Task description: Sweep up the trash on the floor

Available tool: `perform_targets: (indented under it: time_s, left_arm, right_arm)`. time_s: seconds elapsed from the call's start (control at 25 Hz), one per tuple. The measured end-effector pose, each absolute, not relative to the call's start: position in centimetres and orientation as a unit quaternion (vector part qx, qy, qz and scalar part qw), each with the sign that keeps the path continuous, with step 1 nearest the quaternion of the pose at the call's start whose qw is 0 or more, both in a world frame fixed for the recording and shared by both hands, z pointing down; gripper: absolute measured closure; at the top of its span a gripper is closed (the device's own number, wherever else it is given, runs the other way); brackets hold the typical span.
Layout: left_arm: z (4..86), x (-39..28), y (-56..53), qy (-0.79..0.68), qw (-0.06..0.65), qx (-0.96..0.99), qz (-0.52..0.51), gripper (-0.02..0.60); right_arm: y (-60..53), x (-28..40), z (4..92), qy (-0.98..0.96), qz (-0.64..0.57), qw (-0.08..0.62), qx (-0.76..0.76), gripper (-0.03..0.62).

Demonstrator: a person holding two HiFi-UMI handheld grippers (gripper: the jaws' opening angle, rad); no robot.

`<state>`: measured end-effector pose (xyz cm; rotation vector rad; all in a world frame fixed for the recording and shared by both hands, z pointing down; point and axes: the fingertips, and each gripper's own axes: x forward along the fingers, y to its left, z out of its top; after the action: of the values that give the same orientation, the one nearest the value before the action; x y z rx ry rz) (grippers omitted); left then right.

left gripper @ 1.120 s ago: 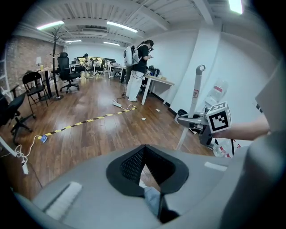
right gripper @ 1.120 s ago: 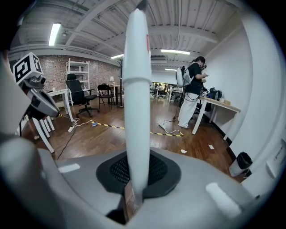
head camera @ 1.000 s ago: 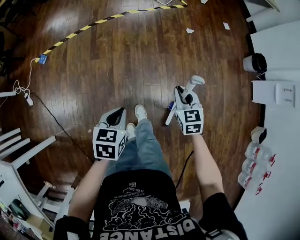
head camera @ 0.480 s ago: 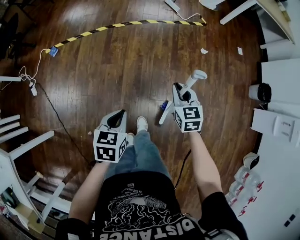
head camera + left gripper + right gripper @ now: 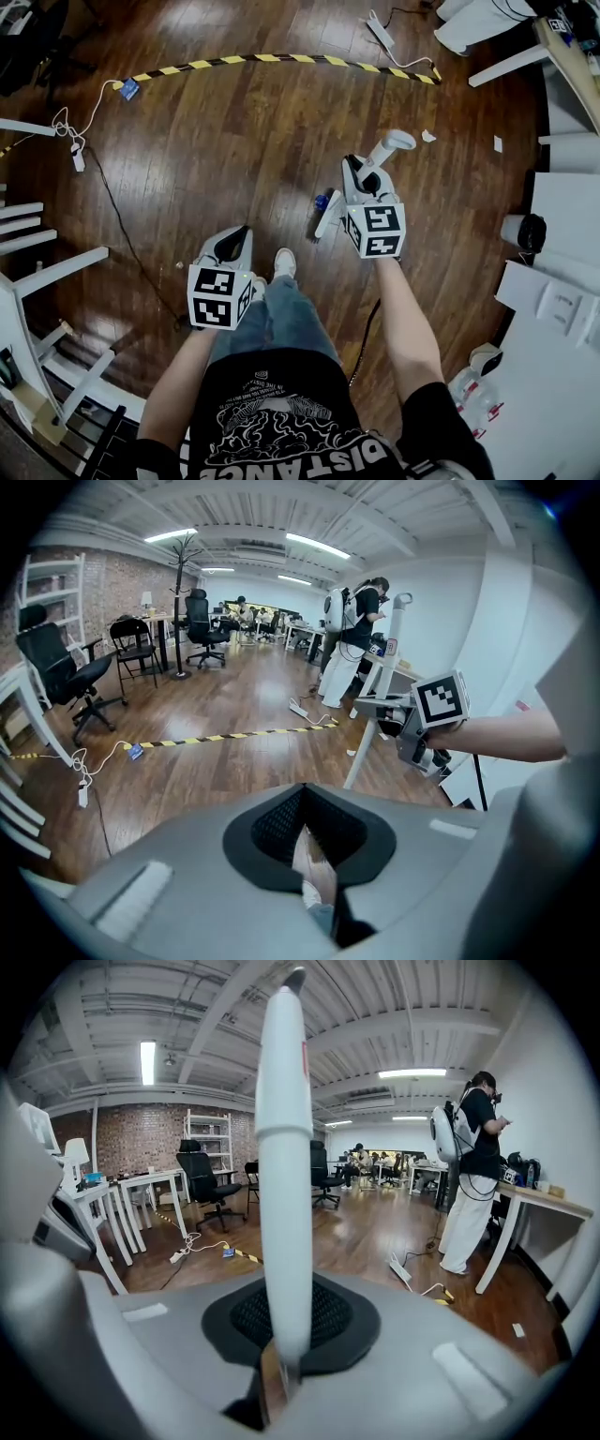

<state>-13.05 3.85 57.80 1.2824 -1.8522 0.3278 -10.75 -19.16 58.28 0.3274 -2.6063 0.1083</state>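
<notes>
Two paper scraps (image 5: 428, 136) lie ahead on the floor (image 5: 234, 141); our right claw (image 5: 362, 180) pinches the white handle (image 5: 390, 147), our left claw (image 5: 233, 241) pressed together on nothing.

The right gripper (image 5: 361, 183) holds a white handle (image 5: 388, 148) above the wood floor (image 5: 234, 141), paper scraps (image 5: 428, 136) nearby.

person is wearing a black short-sleeved t-shirt (image 5: 281, 417) with white print, blue jeans (image 5: 281, 314) and white shoes (image 5: 284, 263). left gripper (image 5: 236, 234) and right gripper (image 5: 362, 178) are showing pale grey shells with black jaw pads, each carrying a white cube (image 5: 217, 297) with black square markers. a black cable (image 5: 367, 337) is hanging below the right one.
</notes>
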Motion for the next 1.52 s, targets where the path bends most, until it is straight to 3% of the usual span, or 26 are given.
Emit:
perform_targets:
  time_s: [0.32,0.64,0.92,1.52]
  left_arm:
    - [57.3,-13.9,3.9,-0.753,0.418,0.493,0.125,0.575]
    - [56.6,-13.0,5.7,-0.764,0.412,0.481,0.124,0.575]
    - [55.6,-12.2,10.8,-0.785,0.408,0.453,0.107,0.575]
    - [54.8,-7.5,31.5,-0.826,0.388,0.407,0.049,0.575]
  right_arm:
    - [-19.6,-12.7,56.9,-0.965,0.036,0.24,0.104,0.571]
    - [-18.7,-9.9,56.4,-0.958,0.043,0.266,0.103,0.571]
    - [-15.4,-8.7,52.6,-0.966,0.035,0.238,0.094,0.572]
    - [6.9,-6.5,47.4,-0.978,0.011,0.209,-0.012,0.572]
